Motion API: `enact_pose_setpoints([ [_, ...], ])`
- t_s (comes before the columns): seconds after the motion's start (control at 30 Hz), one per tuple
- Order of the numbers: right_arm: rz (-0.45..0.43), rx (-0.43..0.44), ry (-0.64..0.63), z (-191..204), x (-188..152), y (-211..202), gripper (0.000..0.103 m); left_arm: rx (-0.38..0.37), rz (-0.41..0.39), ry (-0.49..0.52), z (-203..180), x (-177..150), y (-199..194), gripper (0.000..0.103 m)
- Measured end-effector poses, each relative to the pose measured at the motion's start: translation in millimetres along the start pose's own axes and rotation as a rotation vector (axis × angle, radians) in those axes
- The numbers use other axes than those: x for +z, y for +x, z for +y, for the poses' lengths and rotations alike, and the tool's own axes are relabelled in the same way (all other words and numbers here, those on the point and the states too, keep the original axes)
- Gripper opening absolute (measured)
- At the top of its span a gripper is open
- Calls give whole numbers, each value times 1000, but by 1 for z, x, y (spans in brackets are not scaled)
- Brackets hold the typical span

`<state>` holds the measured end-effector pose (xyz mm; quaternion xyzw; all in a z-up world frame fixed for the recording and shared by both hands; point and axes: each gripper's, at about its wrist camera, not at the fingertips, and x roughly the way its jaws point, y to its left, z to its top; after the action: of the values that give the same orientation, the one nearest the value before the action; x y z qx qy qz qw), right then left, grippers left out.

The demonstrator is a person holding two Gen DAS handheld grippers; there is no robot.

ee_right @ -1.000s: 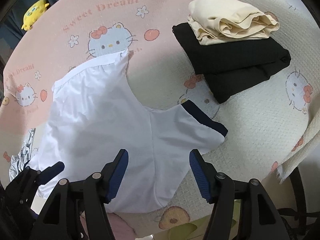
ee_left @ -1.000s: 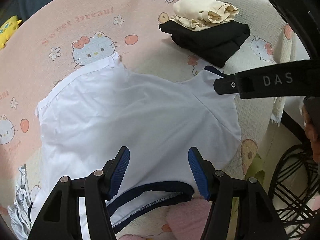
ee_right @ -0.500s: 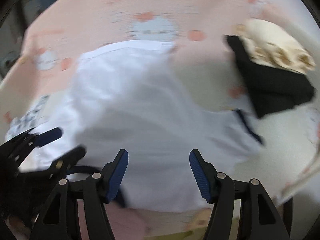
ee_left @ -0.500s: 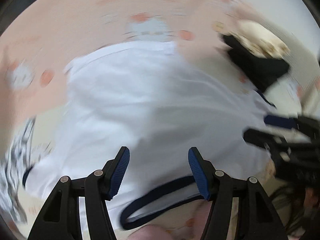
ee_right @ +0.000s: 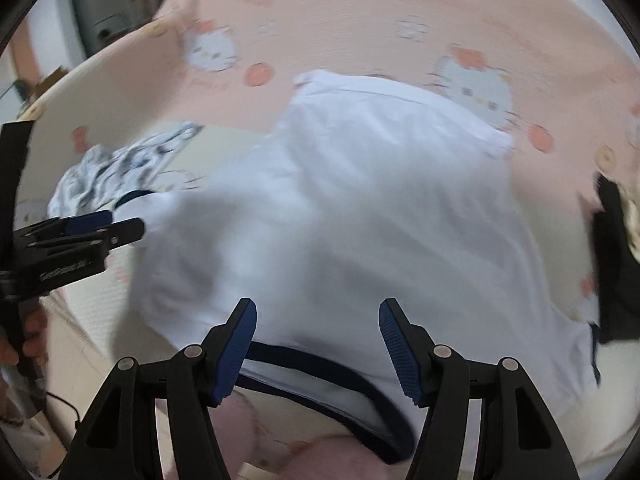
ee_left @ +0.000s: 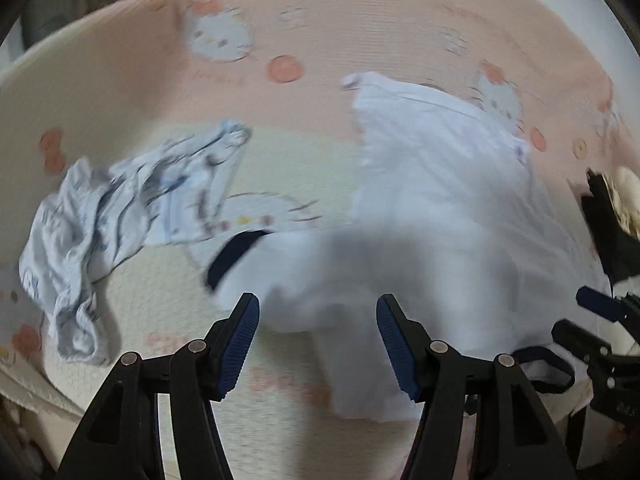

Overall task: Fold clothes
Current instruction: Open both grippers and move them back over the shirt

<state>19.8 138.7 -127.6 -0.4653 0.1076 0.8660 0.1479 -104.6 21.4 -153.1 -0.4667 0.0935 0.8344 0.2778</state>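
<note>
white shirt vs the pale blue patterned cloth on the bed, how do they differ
The white shirt is plain with dark navy trim; the pale blue cloth carries a dark scattered print. The shirt lies spread out fairly flat, while the blue cloth is crumpled in a heap. The shirt sits directly ahead of both grippers; the blue cloth lies off to its left. Both rest on the cartoon-cat blanket, unfolded.
</note>
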Motion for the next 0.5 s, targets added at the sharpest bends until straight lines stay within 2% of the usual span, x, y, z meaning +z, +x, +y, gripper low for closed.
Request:
enact_pose_setpoints([
  [0.17,-26,55,-80,36,16,11,63,-67,22,-107,31,-3,3,58],
  [0.33,-64,54,-183,70,13,16,63,-164,50,-215,49,-8,12,58],
  [0.5,-55,28,-305,95,-5,23,63,-310,55,-391,74,-17,29,58],
])
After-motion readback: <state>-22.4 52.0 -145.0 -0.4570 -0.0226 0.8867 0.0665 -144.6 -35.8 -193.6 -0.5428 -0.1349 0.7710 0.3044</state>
